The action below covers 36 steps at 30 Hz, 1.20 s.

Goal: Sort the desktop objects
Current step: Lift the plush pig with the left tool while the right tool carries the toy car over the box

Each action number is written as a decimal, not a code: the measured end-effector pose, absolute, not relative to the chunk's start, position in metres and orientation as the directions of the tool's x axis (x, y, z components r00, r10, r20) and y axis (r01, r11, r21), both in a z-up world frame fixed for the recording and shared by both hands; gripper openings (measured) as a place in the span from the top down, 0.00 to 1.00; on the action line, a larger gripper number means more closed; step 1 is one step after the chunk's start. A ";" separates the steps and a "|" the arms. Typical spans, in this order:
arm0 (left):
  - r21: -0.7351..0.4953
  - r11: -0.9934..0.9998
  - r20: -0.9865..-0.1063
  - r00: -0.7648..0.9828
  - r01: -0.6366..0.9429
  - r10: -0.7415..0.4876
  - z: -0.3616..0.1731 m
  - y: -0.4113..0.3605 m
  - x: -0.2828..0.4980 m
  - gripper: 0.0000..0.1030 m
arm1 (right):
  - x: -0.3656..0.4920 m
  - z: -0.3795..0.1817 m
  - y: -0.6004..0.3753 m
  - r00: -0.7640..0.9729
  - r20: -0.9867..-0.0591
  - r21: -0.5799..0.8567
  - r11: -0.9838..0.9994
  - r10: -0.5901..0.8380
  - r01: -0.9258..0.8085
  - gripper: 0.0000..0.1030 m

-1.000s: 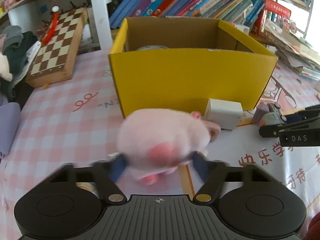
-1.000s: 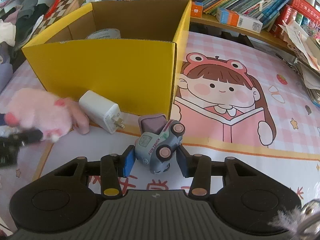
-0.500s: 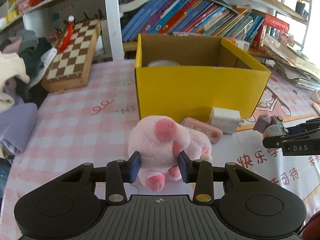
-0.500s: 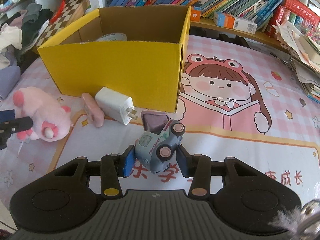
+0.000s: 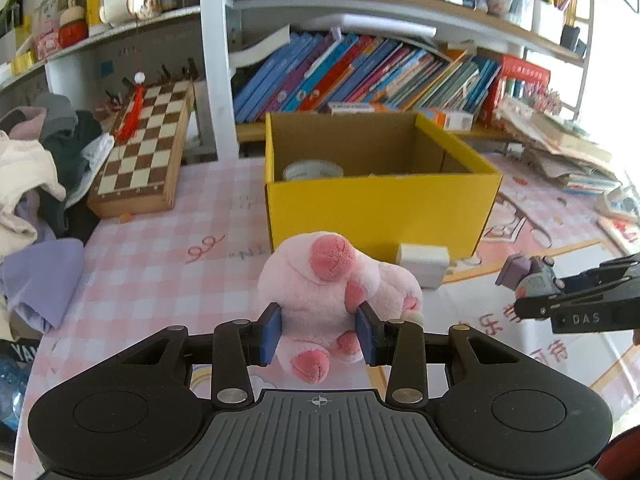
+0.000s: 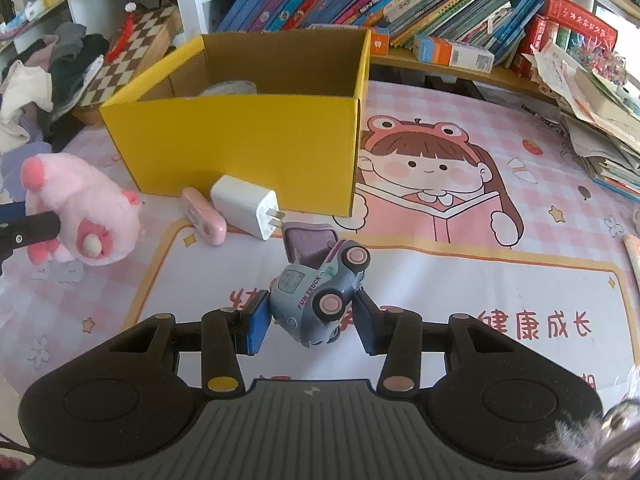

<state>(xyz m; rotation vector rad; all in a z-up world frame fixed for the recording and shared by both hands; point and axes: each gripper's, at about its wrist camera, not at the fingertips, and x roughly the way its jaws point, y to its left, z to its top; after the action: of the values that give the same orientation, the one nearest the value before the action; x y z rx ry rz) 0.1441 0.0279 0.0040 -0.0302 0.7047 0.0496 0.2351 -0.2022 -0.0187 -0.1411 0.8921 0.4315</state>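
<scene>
My left gripper (image 5: 319, 334) is shut on a pink plush toy (image 5: 328, 292), held above the table in front of the yellow cardboard box (image 5: 376, 208). The plush (image 6: 86, 208) also shows at the left of the right wrist view. My right gripper (image 6: 310, 322) is shut on a grey-blue toy truck (image 6: 316, 292) with pink wheels, lifted off the mat. That truck (image 5: 528, 278) appears at the right of the left wrist view. A white charger plug (image 6: 248, 206) and a pink eraser-like block (image 6: 202, 216) lie by the box's front wall. A tape roll (image 5: 314, 170) sits inside the box.
A chessboard (image 5: 148, 148) leans at the back left beside a pile of clothes (image 5: 32, 176). Rows of books (image 5: 360, 76) fill the shelf behind the box, and stacked papers (image 6: 592, 120) crowd the right edge. The cartoon mat (image 6: 440, 184) covers the table.
Both grippers have risen and pulled back from the box, carrying the plush and the truck; the box now looks smaller and more of the shelf shows.
</scene>
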 end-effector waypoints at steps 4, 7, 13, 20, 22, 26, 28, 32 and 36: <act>-0.020 0.999 -0.624 0.781 -0.043 0.021 0.014 0.028 0.139 0.64 | 0.230 -0.008 -0.203 0.553 -0.767 0.080 0.905 0.324 -0.419 0.59; -0.024 0.999 -0.603 0.798 -0.032 0.012 0.022 0.028 0.137 0.63 | 0.228 0.001 -0.201 0.561 -0.754 0.090 0.900 0.341 -0.426 0.59; 0.001 1.000 -0.545 0.838 -0.004 0.004 0.044 0.027 0.145 0.63 | 0.232 0.026 -0.194 0.594 -0.711 0.083 0.883 0.377 -0.462 0.59; 0.039 0.999 -0.477 0.879 0.016 0.004 0.066 0.025 0.165 0.63 | 0.255 0.054 -0.186 0.629 -0.656 0.082 0.868 0.416 -0.489 0.59; 0.052 0.998 -0.464 0.886 0.019 0.007 0.070 0.023 0.172 0.63 | 0.264 0.061 -0.184 0.635 -0.644 0.083 0.864 0.427 -0.497 0.59; 0.073 0.997 -0.447 0.895 0.021 0.014 0.075 0.022 0.184 0.65 | 0.282 0.071 -0.179 0.641 -0.627 0.073 0.853 0.443 -0.517 0.59; 0.080 0.997 -0.440 0.898 0.020 0.017 0.077 0.022 0.192 0.87 | 0.291 0.075 -0.175 0.644 -0.620 0.061 0.846 0.448 -0.530 0.59; 0.086 0.996 -0.436 0.899 0.011 0.028 0.078 0.025 0.209 1.00 | 0.312 0.078 -0.167 0.642 -0.621 0.043 0.837 0.450 -0.546 0.59; 0.079 0.997 -0.421 0.906 0.003 0.031 0.082 0.025 0.221 1.00 | 0.326 0.079 -0.161 0.631 -0.620 0.045 0.824 0.466 -0.564 0.59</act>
<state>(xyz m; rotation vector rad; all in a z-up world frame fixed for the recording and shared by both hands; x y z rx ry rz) 0.2214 0.0247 0.0815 0.0790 0.4358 0.0143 0.3262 -0.1606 0.0791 -0.1586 0.6621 0.5924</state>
